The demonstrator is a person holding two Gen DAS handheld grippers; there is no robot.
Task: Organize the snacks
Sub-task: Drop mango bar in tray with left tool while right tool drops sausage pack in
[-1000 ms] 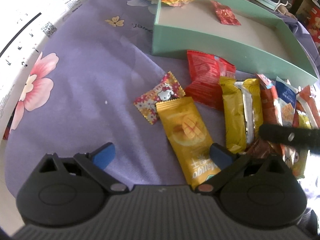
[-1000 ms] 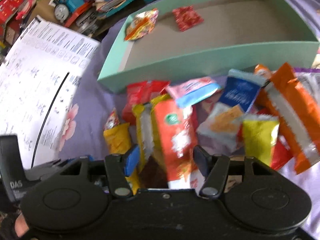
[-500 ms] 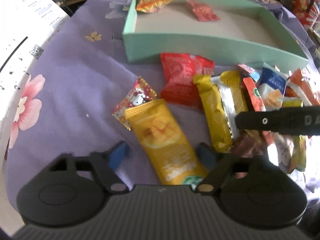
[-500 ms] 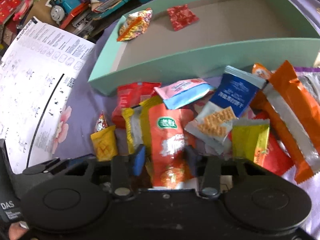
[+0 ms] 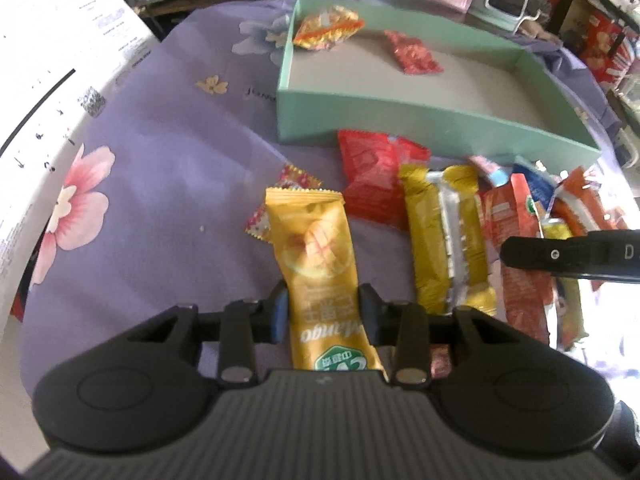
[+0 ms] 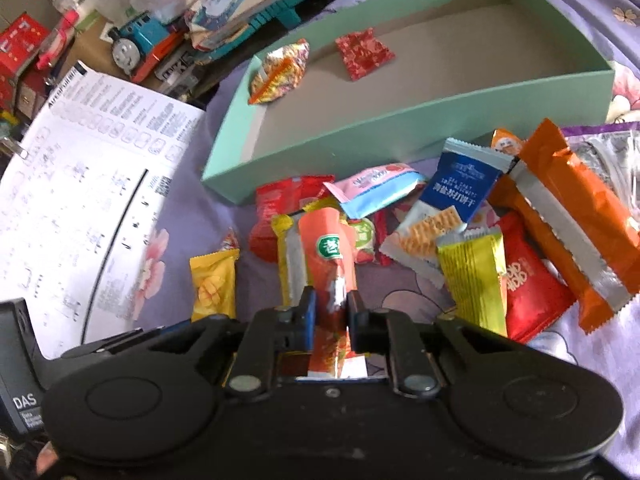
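Note:
A yellow mango packet (image 5: 312, 248) lies lengthwise between my left gripper's (image 5: 322, 312) blue pads. The jaws are closing and the pads press on its sides. It also shows at the left in the right wrist view (image 6: 214, 284). My right gripper (image 6: 331, 312) is shut on an orange-red packet (image 6: 326, 248), which is pinched narrow and stands over the pile. Beyond the pile sits the mint-green box (image 5: 400, 120) (image 6: 400, 120). It holds a shiny orange packet (image 5: 326, 28) and a small red packet (image 5: 414, 54).
Loose snacks crowd the purple flowered cloth: a red packet (image 5: 372, 176), a yellow-silver one (image 5: 444, 240), a blue cracker packet (image 6: 452, 196) and a long orange one (image 6: 572, 216). A white printed sheet (image 6: 80, 184) lies left. A toy train (image 6: 140, 44) and clutter stand behind.
Both grippers have gone from wide open to closed on their packets. The mango packet now lies straight between the left pads and the orange-red packet is squeezed narrow.

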